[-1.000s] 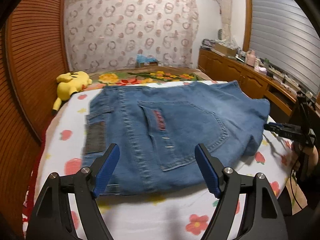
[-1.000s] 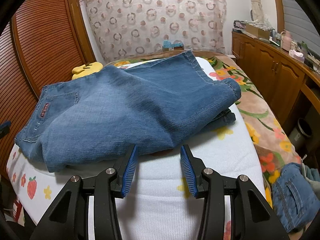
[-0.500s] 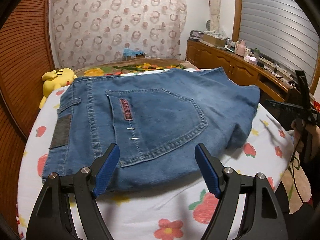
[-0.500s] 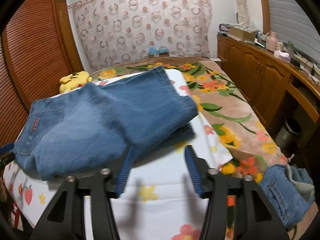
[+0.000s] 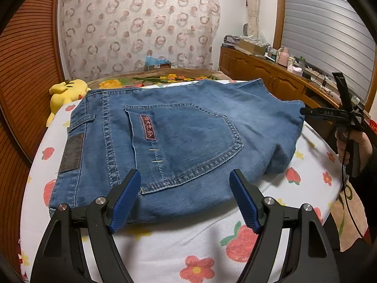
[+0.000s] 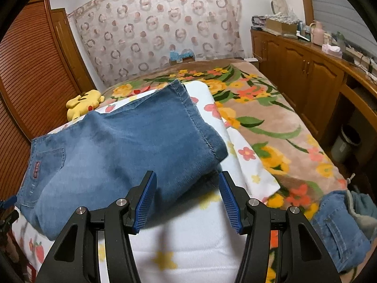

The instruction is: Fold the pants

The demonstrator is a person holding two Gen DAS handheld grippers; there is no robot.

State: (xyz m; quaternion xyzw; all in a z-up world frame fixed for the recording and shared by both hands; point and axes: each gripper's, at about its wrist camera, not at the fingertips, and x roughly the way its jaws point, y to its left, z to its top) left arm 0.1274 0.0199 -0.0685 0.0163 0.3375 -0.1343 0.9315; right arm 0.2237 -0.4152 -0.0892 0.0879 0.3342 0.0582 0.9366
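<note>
Folded blue jeans [image 5: 179, 139] lie on the white flowered sheet [image 5: 188, 240], back pocket up, waistband to the left. My left gripper [image 5: 185, 200] is open and empty, just in front of the jeans' near edge. In the right wrist view the jeans [image 6: 122, 151] lie with the hem end on top at the right. My right gripper [image 6: 187, 200] is open and empty, hovering at the folded end. The right gripper also shows in the left wrist view [image 5: 329, 114], held off the jeans' right edge.
A yellow plush toy [image 5: 66, 92] lies at the bed's far left by the wooden louvred doors. A floral blanket [image 6: 271, 118] covers the far bed. A wooden sideboard [image 6: 318, 75] runs along the right. Another denim garment [image 6: 339, 231] lies at the lower right.
Both grippers have drawn back and swung a little; the right one opened wider and lifted away from the jeans. The jeans lie still.
</note>
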